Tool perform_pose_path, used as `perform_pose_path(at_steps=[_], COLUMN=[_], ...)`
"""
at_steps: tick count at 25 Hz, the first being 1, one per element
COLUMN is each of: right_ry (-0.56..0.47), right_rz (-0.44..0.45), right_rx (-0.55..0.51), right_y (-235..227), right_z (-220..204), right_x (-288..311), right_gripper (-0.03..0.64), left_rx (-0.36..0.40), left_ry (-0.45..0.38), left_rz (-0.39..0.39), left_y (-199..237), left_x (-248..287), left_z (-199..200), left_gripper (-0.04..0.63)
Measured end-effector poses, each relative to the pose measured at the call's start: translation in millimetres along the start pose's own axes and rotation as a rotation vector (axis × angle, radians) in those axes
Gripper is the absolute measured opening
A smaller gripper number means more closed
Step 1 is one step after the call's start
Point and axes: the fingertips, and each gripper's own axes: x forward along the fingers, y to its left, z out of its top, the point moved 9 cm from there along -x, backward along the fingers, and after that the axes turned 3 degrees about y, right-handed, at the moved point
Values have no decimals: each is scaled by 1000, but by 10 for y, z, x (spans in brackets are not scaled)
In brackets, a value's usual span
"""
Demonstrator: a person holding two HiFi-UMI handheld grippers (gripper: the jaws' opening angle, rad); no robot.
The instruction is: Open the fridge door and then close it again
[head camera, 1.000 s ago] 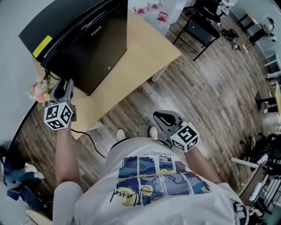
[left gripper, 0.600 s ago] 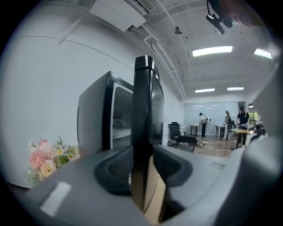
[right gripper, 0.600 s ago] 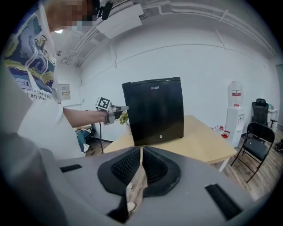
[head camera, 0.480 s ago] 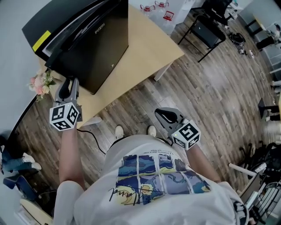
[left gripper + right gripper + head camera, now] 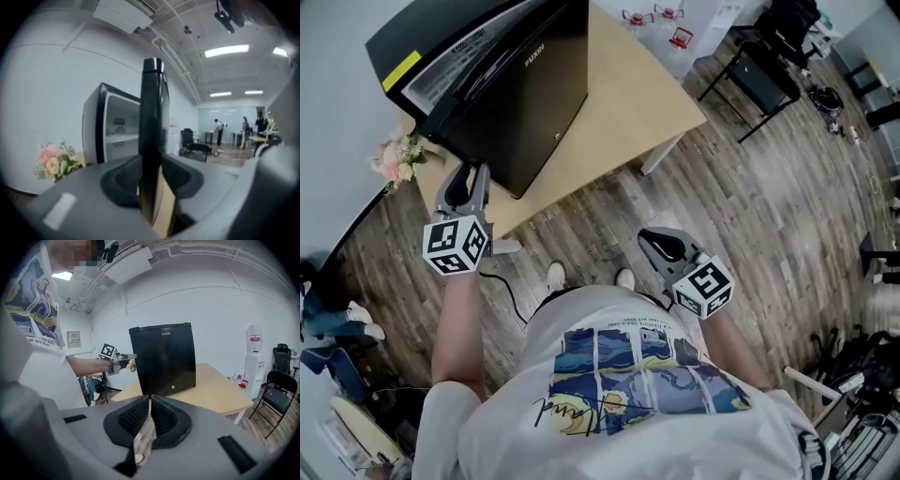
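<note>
Fridge (image 5: pixel 441 36) on left end of table (image 5: pixel 628 103), front toward the near edge; fridge door (image 5: pixel 539 103) ajar, white shelves visible inside. Left gripper (image 5: pixel 467 173) at the door's free edge, jaws just closing, edge between the pads, seemingly pinched from both sides. Right gripper (image 5: pixel 150 398) low, well clear of the table, jaws together, empty.

Risks, as judged:
- slip off the smooth edge under a pull across the hinge arc instead of along it
- whole fridge dragged toward the table's left corner and flowers (image 5: pixel 394 159)
- slam on closing, then rebound to ajar
</note>
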Motion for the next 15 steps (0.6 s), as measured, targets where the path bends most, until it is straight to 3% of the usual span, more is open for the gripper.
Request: perform_pose_path(at_steps=[15], right_ry=[-20], right_rz=[44], right_rx=[-11], right_y=[-279], right_z=[-129], right_x=[-289], right_gripper=[23], left_rx=[-10], left_ry=[16], left_rz=[31], left_y=[-575], left_x=[-109], left_z=[-10], left_gripper=[133])
